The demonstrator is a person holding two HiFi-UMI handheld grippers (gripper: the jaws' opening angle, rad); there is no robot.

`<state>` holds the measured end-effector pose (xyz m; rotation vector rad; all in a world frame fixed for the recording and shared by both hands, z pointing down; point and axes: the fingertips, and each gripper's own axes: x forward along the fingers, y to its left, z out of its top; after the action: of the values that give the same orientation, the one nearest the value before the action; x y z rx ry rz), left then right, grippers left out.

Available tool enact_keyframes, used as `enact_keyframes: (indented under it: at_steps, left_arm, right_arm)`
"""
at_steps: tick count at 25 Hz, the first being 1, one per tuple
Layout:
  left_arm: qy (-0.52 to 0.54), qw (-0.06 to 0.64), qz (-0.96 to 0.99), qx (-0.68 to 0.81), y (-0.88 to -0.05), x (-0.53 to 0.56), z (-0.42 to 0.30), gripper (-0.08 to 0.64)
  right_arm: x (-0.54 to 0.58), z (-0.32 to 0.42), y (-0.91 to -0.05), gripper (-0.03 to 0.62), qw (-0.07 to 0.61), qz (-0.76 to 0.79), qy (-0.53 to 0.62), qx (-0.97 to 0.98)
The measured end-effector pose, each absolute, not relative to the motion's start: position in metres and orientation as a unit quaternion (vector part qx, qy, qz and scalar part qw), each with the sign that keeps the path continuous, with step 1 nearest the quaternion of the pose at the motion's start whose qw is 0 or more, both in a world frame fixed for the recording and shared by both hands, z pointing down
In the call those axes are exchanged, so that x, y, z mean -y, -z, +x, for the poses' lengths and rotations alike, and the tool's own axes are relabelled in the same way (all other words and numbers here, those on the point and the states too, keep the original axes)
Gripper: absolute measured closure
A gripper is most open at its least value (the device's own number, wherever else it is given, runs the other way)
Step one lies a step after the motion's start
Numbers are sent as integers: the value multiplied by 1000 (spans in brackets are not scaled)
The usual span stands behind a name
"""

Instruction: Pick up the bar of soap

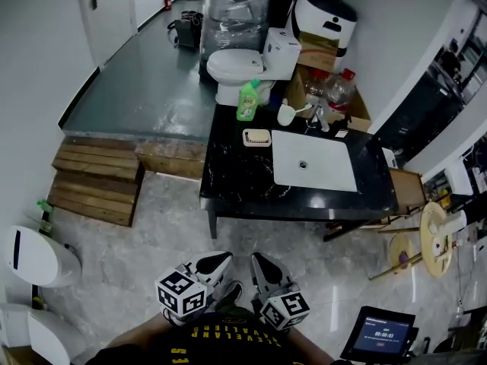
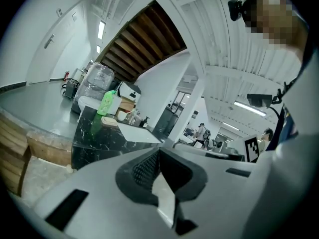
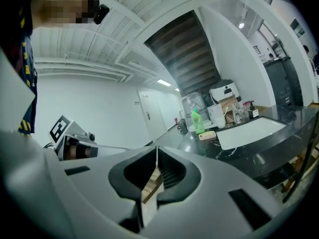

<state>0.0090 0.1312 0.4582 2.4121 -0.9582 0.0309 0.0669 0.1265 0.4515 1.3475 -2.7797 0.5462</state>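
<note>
Soap [image 1: 256,136] lies on the black counter [image 1: 236,181], just left of the sink [image 1: 314,160]. Left gripper [image 1: 219,260] and right gripper [image 1: 261,263] are both fully closed and empty. They are held side by side, near level, well short of the counter.

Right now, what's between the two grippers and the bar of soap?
Head view: from left gripper and right gripper, only bare floor, then bare black countertop up to the bar of soap.

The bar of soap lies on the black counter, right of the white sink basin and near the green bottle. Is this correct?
No. The head view shows the bar of soap left of the white sink basin, not right; it does lie on the black counter near the green bottle.
</note>
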Motion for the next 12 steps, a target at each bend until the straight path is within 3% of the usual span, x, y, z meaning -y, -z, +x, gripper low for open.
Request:
enact_keyframes:
  at_steps: [12]
  left_arm:
    - [-13,258,883,391,-450,-73,54,548]
  right_arm:
    - [-61,117,-447,569,-16,407,-189,893]
